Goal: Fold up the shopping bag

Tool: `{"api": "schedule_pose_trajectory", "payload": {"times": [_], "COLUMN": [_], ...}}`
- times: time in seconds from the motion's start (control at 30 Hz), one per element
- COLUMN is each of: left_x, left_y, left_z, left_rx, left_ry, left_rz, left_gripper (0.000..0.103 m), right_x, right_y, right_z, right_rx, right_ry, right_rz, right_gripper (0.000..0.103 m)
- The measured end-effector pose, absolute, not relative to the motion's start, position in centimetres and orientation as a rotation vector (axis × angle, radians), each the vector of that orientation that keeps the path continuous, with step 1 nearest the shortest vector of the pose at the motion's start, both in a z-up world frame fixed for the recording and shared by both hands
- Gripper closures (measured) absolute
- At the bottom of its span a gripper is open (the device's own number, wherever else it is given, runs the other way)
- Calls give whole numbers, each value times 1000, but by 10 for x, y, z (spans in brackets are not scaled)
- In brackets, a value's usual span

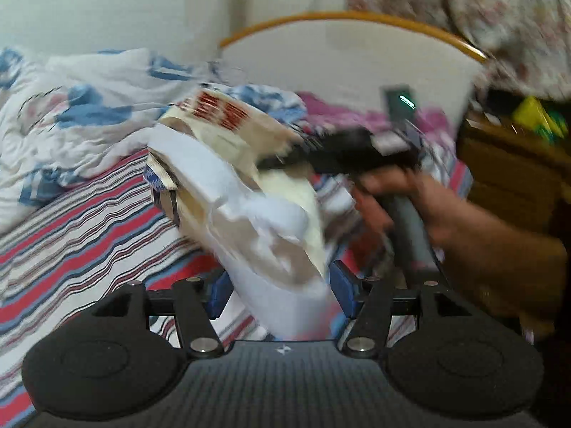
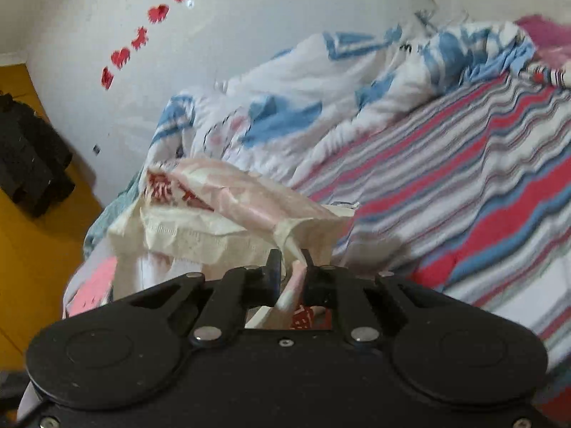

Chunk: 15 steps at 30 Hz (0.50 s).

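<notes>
Shopping bag, cream plastic w/ red print, is hanging bunched in the air above the striped bed sheet, not lying flat. Both grippers are on it.

Left gripper: fingers are standing apart, w/ a thick white wad of the bag filling the gap btwn the blue pads. Pads appear to be touching the wad on both sides, so judged as holding it, though blur makes contact uncertain.

Right gripper: fingers are nearly together, pinching a thin strip of the bag, likely a handle or top edge. In the left wrist view the right gripper is reaching into the bag's upper part; the person's hand is gripping its handle.

Surroundings: rumpled blue-and-white blanket is lying at the wall side of the bed, near the bag but apart from it. Pink cloth is lying further back.

Step in hand (judgement): gathering and straightening the bag mid-air; no clean fold made yet. Task is early.

Next move calls for: pulling the two grips apart to tension the plastic, then laying it flat on the sheet before creasing. Risk: thin film slipping from the left grip, given the loose wad.
</notes>
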<state>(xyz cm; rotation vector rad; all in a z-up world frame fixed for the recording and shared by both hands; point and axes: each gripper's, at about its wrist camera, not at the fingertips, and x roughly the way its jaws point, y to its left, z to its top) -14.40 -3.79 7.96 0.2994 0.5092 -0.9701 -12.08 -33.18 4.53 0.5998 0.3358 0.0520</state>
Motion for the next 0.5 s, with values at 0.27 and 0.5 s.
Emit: {"api": "schedule_pose_trajectory", "payload": {"times": [0.27,0.5], "left_x": [-153,-102], "left_y": [16,25], "left_z": [95,108], "left_rx": [143,73], "left_ry": [511,439], "left_rz": [-971,-755], "left_gripper": [45,45], "right_x": [-133,-197], "right_y": [-392,-419], "right_z": [43,71], "right_rx": [611,451], "right_ry": [408,440], "right_rz": [14,-100], "right_gripper": [61,41]}}
